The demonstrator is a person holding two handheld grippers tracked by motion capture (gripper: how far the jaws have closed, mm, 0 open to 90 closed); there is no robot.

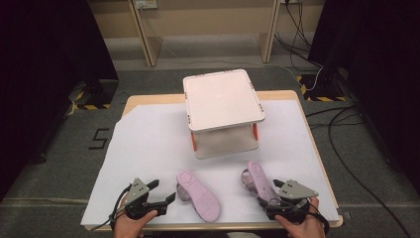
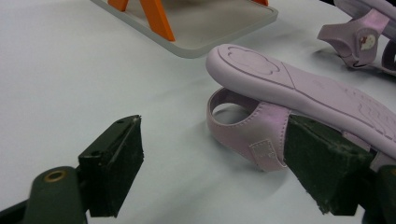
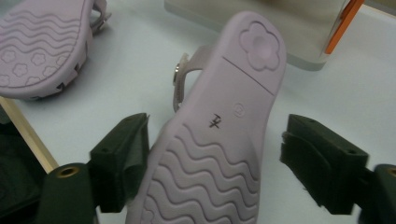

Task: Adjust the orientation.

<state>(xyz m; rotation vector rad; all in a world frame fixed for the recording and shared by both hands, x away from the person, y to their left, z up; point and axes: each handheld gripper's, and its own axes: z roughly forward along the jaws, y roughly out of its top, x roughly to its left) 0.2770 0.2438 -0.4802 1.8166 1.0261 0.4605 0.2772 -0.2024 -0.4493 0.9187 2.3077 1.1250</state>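
Right gripper fingers straddling sandal edges

Room, as I see it: grey carpet floor; beyond it, pale wooden furniture legs; black cables, possibly power leads, right of those legs.

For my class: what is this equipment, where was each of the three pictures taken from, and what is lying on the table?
No robot here: a person holds a hand-held claw in each hand. The high view looks down on the table; the other two cameras ride on the claws.

On the white sheet stand a small two-level shelf and two lilac sandals, both sole up.

The left claw is open, empty, beside the left sandal.

The right claw has the right sandal between its jaws. One pad touches it; the other stands clear, so it is not yet gripped.
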